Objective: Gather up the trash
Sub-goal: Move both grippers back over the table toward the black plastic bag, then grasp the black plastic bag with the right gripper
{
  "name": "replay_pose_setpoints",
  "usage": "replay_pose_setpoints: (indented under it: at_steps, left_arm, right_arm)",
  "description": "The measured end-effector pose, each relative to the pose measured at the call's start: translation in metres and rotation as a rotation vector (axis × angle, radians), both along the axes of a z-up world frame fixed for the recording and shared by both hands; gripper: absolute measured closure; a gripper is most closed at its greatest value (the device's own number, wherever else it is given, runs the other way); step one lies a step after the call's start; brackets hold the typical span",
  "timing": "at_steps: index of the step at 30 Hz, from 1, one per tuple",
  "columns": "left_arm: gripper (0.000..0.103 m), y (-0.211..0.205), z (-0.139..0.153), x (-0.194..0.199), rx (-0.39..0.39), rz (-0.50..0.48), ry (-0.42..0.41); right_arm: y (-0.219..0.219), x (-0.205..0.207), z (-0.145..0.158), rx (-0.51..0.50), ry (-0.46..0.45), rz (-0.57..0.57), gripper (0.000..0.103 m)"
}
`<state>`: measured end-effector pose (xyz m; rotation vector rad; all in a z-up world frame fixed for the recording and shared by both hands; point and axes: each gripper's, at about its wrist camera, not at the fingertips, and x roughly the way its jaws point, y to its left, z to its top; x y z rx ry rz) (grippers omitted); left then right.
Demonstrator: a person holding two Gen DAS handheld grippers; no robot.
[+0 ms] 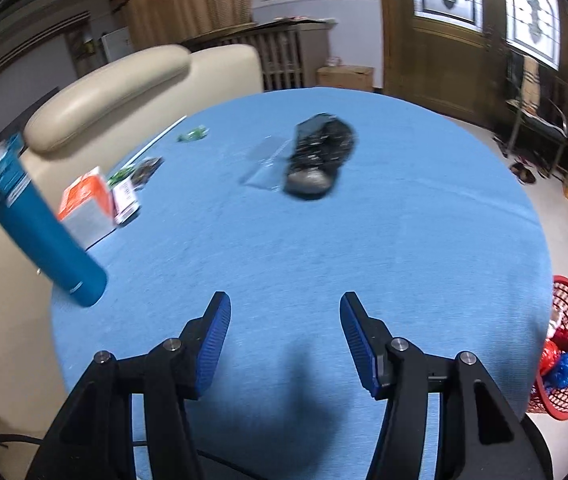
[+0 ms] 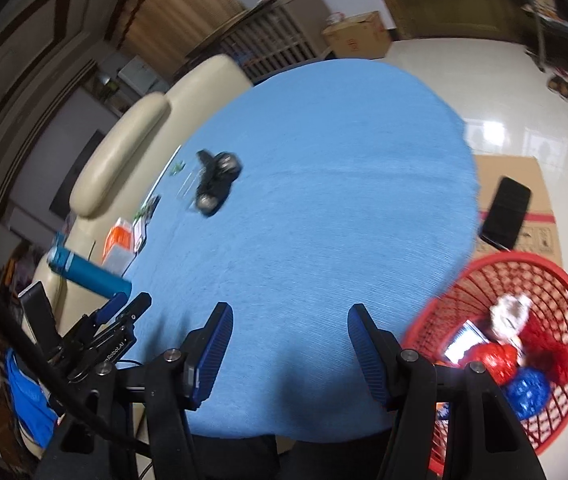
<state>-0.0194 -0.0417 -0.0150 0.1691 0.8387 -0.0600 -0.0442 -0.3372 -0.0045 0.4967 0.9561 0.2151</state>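
Observation:
Trash lies on the far left part of the round blue table [image 1: 364, 240]: a black crumpled object [image 1: 320, 156], blurred, with a clear plastic piece [image 1: 265, 164] beside it, a green wrapper [image 1: 192, 134], a white straw [image 1: 159, 138] and dark wrappers [image 1: 139, 172]. My left gripper [image 1: 284, 300] hovers over the near part of the table, open with nothing between its fingers. My right gripper [image 2: 291, 309] is over the table's near edge, also open with nothing in it. A red mesh basket [image 2: 564, 280] on the floor at the right holds red and blue foil and white paper.
A teal bottle [image 1: 39, 224] and an orange and white box [image 1: 87, 204] stand at the table's left edge. A cream sofa [image 1: 103, 92] lies behind them. A cardboard box [image 2: 524, 176] with a black phone [image 2: 508, 212] on it sits beyond the basket.

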Motion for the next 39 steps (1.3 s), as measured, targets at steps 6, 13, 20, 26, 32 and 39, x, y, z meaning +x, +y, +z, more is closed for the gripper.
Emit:
replay_pose_setpoints:
  at_steps: [6, 13, 20, 26, 32, 39]
  left_arm:
    - [0.045, 0.027, -0.008, 0.004, -0.015, 0.048, 0.008]
    - [0.045, 0.052, -0.017, 0.011, -0.034, 0.093, 0.020]
    - [0.045, 0.078, -0.029, 0.021, -0.050, 0.139, 0.049]
    - [0.045, 0.093, -0.036, 0.026, -0.049, 0.159, 0.057]
    - [0.045, 0.108, -0.037, 0.035, -0.046, 0.182, 0.058]
    - [0.045, 0.113, -0.033, 0.059, -0.033, 0.181, 0.043]
  right_arm:
    - [0.045, 0.039, 0.014, -0.037, -0.043, 0.080, 0.039]
    - [0.095, 0.095, 0.015, -0.044, -0.046, 0.154, 0.039]
    - [0.128, 0.158, 0.001, -0.028, -0.033, 0.159, 0.039]
    - [0.147, 0.214, -0.020, -0.006, -0.001, 0.131, 0.039]
    - [0.168, 0.266, -0.046, -0.013, 0.048, 0.091, 0.040]
    - [0.192, 0.301, -0.076, -0.105, 0.122, 0.073, 0.044]
